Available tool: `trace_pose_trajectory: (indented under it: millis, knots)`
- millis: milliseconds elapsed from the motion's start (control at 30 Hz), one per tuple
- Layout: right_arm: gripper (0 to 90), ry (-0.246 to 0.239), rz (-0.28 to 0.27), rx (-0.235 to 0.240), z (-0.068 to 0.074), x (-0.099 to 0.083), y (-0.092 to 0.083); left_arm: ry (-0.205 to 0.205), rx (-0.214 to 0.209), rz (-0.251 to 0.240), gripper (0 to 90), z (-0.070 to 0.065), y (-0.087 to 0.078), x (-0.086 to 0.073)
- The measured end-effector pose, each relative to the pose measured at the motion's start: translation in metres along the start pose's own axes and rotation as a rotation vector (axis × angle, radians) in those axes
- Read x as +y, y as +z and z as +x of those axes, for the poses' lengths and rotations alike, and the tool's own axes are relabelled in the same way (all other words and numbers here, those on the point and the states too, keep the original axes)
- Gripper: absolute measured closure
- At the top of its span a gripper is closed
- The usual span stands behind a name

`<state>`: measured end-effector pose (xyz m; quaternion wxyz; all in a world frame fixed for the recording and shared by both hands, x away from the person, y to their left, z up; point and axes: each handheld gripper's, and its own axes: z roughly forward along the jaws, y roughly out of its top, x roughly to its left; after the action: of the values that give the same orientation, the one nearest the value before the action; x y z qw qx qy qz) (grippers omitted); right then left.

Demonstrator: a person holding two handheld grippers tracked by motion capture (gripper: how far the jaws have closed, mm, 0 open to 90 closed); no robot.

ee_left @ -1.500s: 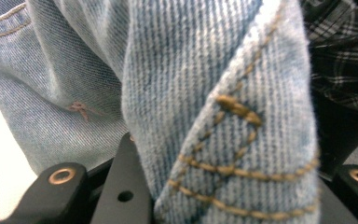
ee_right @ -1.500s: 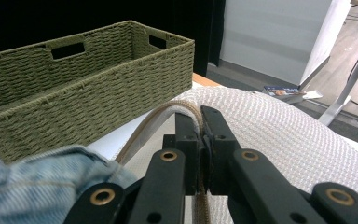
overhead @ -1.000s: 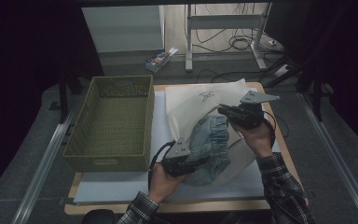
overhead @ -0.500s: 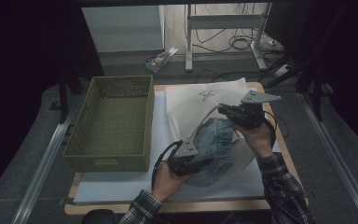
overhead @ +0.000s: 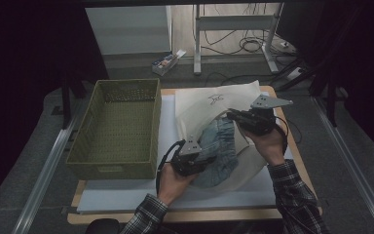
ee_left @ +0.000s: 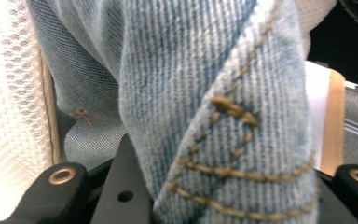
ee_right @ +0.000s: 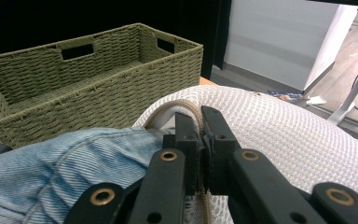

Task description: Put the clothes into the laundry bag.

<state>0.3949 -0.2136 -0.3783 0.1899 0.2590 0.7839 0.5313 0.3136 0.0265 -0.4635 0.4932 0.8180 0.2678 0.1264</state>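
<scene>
Denim garment (overhead: 219, 148) lies half inside the white mesh bag (overhead: 209, 105); the left claw (overhead: 195, 158) grasps the denim at 7 o'clock, the right claw (overhead: 236, 117) clenches the bag's rim at 1 o'clock.

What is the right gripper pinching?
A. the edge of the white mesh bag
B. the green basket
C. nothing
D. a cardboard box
A: in the right gripper view, the right gripper has its jaws closed on the tan-trimmed rim of the white mesh bag, beside the jeans.
</scene>
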Motion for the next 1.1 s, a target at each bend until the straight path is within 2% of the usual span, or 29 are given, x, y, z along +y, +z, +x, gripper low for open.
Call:
trace_pose_trajectory:
  millis: [300,633,833,1000,1100]
  knots:
    - [84.8,0.002,-0.002,-0.003,0.001,0.001,-0.001,-0.002,0.022,0.035,71.0,0.001,0.014,0.009]
    - [84.8,0.01,-0.004,-0.013,0.0,0.001,-0.002,0.01,0.063,0.051,71.0,0.005,0.018,0.018]
    - [84.8,0.009,-0.006,-0.009,0.0,0.001,-0.003,0.011,0.107,0.048,71.1,0.007,0.016,0.019]
    - [84.7,0.01,-0.005,-0.004,0.0,0.001,-0.004,0.002,0.16,0.051,71.2,0.011,0.011,0.019]
    - [84.7,0.007,-0.004,-0.001,0.002,0.002,-0.003,0.01,0.184,0.071,71.2,0.013,0.011,0.02]
